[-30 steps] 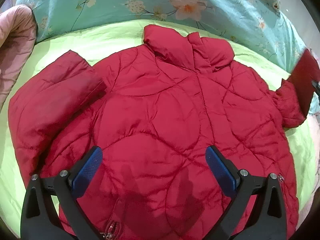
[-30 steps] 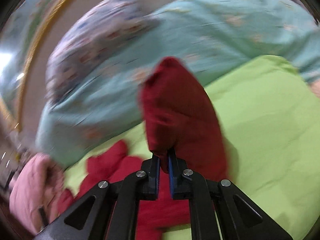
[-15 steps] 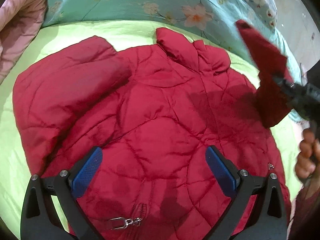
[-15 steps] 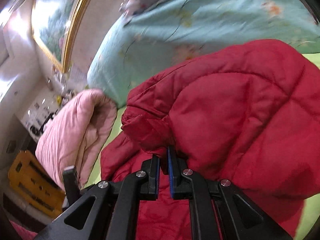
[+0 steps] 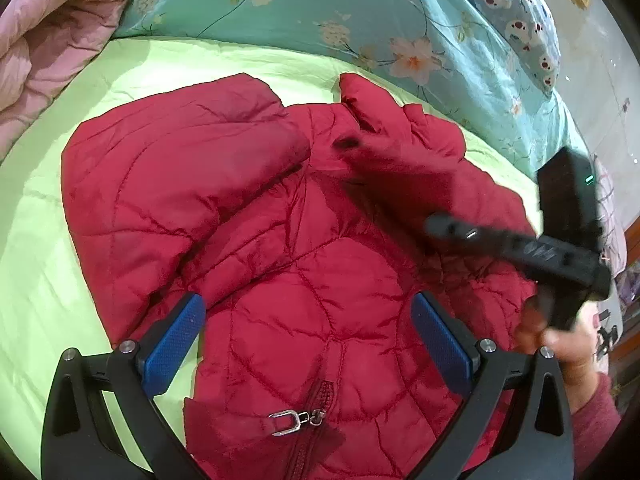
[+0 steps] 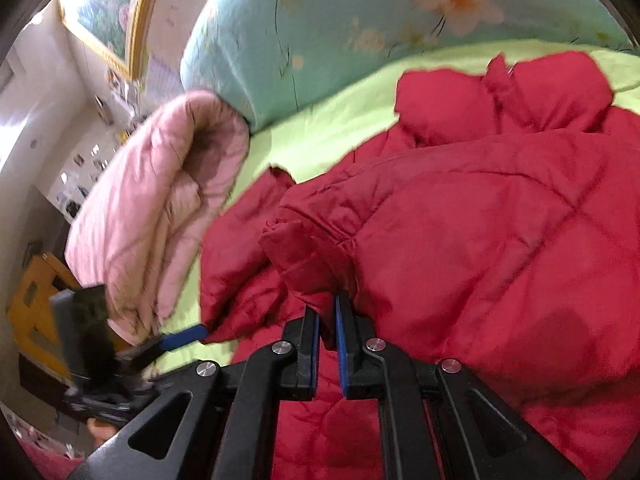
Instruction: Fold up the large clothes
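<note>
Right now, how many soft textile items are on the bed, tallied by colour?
Red: 1, the quilted red puffer jacket
Pink: 1, the bundled pink quilted coat
Lime green: 1, the lime green bed sheet
Teal: 1, the teal floral duvet
Pale blue: 1, the pale blue cartoon-print pillow
Total: 5

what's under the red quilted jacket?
Lime-green bedsheet shows around the red quilted jacket; the part beneath is covered. The right gripper pinches a sleeve over the jacket's front.

Green bedsheet [image 5: 36,208], gold-framed picture [image 6: 108,12]
</note>
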`<state>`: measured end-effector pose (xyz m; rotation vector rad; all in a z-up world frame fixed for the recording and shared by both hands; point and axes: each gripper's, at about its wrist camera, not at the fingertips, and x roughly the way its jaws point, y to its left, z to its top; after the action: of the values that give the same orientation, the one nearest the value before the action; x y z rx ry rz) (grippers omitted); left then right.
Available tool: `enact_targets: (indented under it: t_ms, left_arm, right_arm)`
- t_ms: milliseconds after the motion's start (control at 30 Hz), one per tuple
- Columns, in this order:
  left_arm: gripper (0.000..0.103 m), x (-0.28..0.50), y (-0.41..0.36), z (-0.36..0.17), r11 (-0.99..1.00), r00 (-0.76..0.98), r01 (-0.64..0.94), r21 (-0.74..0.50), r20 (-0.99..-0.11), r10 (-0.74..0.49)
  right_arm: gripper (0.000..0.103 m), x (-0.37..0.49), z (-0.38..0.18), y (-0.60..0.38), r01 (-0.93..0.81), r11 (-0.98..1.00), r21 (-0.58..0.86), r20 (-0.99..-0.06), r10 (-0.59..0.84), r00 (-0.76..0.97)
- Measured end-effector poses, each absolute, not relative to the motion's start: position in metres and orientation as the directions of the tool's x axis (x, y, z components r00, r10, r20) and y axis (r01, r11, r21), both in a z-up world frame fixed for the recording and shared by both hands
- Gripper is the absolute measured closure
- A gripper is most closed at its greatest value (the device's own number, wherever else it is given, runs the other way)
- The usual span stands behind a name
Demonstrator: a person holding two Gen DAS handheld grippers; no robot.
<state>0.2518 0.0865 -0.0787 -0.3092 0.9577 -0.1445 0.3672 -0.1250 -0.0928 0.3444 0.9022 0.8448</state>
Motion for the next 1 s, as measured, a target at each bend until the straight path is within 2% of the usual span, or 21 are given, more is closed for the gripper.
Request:
enact_targets:
  t_ms: [100,267,300,333,400,467,533,800,833,867,900,933,967,1000]
  left_arm:
    - [0.0,0.255,0.093,-0.079,0.932,0.569,-0.027,-0.36,-0.773,-0.282]
    - [0.0,0.262,0.091,-0.078,0.926,0.57,-0.025,-0.376,-0.766,-0.296]
    - [0.0,0.265,0.089,-0.077,0.922,0.569,-0.02,-0.386,-0.762,-0.307]
    - [0.0,0.268,0.087,-0.077,0.918,0.568,-0.015,-0.397,-0.759,-0.319]
    - [0.0,0.274,0.084,-0.078,0.912,0.562,-0.011,-0.411,-0.757,-0.334]
    - [0.0,0.282,0.08,-0.081,0.905,0.55,-0.004,-0.426,-0.756,-0.354]
    - [0.0,0.289,0.076,-0.085,0.897,0.535,0.002,-0.441,-0.758,-0.374]
    - [0.0,0.325,0.041,-0.107,0.845,0.468,0.053,-0.531,-0.735,-0.491]
    - [0.004,0.331,0.038,-0.111,0.836,0.463,0.052,-0.547,-0.728,-0.506]
    - [0.024,0.336,0.035,-0.115,0.826,0.462,0.055,-0.561,-0.719,-0.519]
    - [0.041,0.338,0.033,-0.118,0.828,0.457,0.051,-0.558,-0.724,-0.516]
    - [0.077,0.341,0.031,-0.121,0.841,0.449,0.043,-0.539,-0.741,-0.498]
    - [0.084,0.342,0.031,-0.122,0.84,0.438,0.045,-0.541,-0.745,-0.503]
    - [0.087,0.339,0.033,-0.12,0.831,0.441,0.053,-0.553,-0.734,-0.517]
  right_arm:
    - [0.094,0.367,-0.11,-0.115,-0.5,0.644,0.579,-0.58,0.756,0.304]
    - [0.08,0.361,-0.12,-0.104,-0.519,0.649,0.555,-0.609,0.743,0.278]
    - [0.07,0.36,-0.118,-0.101,-0.527,0.645,0.553,-0.607,0.745,0.275]
    - [0.052,0.356,-0.115,-0.102,-0.542,0.635,0.55,-0.601,0.752,0.271]
    - [0.035,0.344,-0.107,-0.106,-0.575,0.633,0.518,-0.592,0.751,0.293]
    - [0.035,0.335,-0.102,-0.115,-0.588,0.647,0.485,-0.596,0.737,0.319]
    - [0.035,0.33,-0.101,-0.134,-0.569,0.644,0.511,-0.578,0.748,0.327]
    - [0.036,0.307,-0.078,-0.258,-0.403,0.716,0.57,-0.468,0.686,0.557]
    - [0.036,0.307,-0.074,-0.269,-0.387,0.725,0.57,-0.456,0.671,0.585]
    - [0.036,0.306,-0.069,-0.283,-0.364,0.742,0.563,-0.449,0.644,0.619]
    - [0.036,0.308,-0.066,-0.294,-0.337,0.759,0.557,-0.446,0.615,0.65]
    - [0.036,0.309,-0.063,-0.304,-0.312,0.771,0.556,-0.444,0.592,0.673]
    - [0.036,0.311,-0.061,-0.316,-0.279,0.783,0.556,-0.442,0.563,0.698]
    - [0.036,0.314,-0.059,-0.326,-0.248,0.795,0.554,-0.443,0.534,0.72]
